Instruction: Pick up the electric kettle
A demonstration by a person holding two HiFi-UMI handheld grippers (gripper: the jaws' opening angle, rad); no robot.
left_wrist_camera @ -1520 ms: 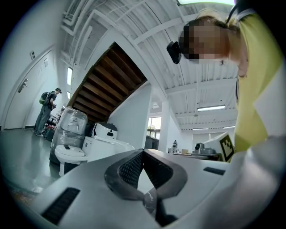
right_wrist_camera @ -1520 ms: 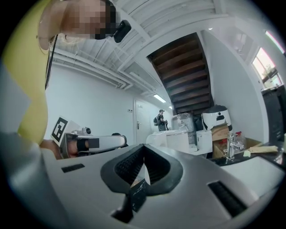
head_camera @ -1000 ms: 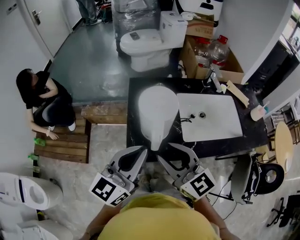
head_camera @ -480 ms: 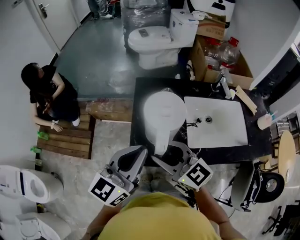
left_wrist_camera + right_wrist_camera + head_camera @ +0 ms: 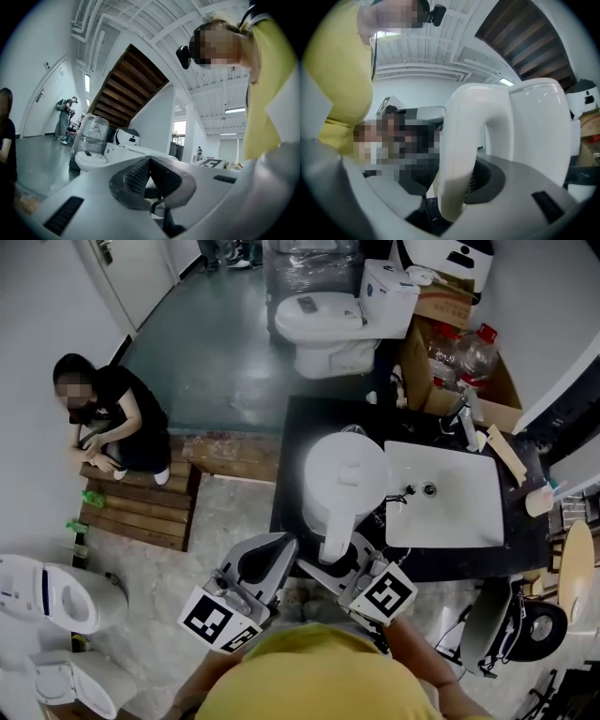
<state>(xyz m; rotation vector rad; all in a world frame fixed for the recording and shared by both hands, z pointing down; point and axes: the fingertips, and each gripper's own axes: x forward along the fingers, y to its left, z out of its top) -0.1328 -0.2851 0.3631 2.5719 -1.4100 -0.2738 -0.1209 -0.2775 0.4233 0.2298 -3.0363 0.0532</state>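
The white electric kettle stands on the black countertop, left of the sink, its curved handle pointing back at me. My right gripper reaches in level at the counter's front edge, jaws wide open on either side of the handle. In the right gripper view the handle rises between the jaws of my right gripper, with a gap on its left side. My left gripper hovers off the counter's front left corner, its pads meeting at the tip and nothing in them. The left gripper looks across the room.
A white basin with a tap fills the counter's right half. Behind are a toilet and a cardboard box with bottles. A person crouches on a wooden pallet at left. Another toilet stands lower left.
My right gripper has moved forward and slightly down to the kettle, so the handle now stands between its jaws, which have widened. The left gripper has drifted only a little.
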